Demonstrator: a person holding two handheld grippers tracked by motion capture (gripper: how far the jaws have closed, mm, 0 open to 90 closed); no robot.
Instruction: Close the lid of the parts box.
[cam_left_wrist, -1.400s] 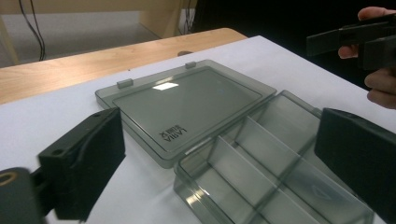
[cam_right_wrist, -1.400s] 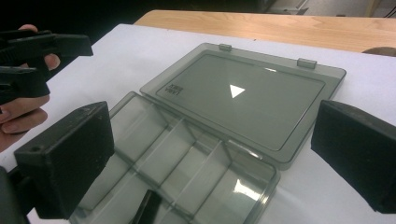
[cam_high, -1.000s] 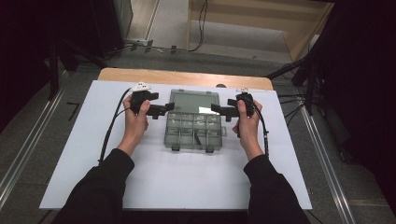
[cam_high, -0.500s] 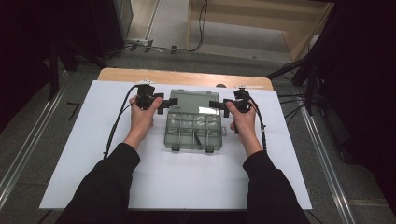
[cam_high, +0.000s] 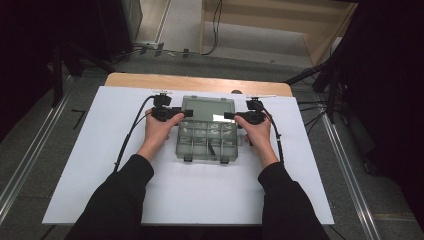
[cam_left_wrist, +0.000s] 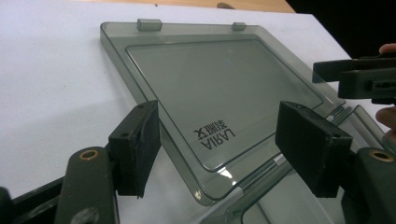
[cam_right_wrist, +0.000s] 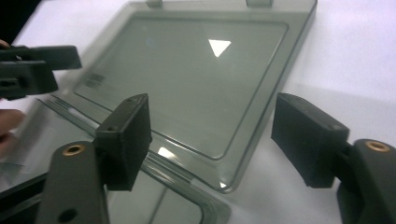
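Both hands have sunk toward the open lid (cam_high: 208, 109), each hand-held gripper, left (cam_high: 186, 114) and right (cam_high: 228, 115), closing empty-jawed astride a hinge-side corner; pinch evenly before lifting.

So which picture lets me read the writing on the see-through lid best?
The left gripper view. The lid lies flat there, close up, and its dark printed writing is large, though upside down. The right gripper view shows the lid with the writing small and blurred. In the high view the lid is too small to show any writing.
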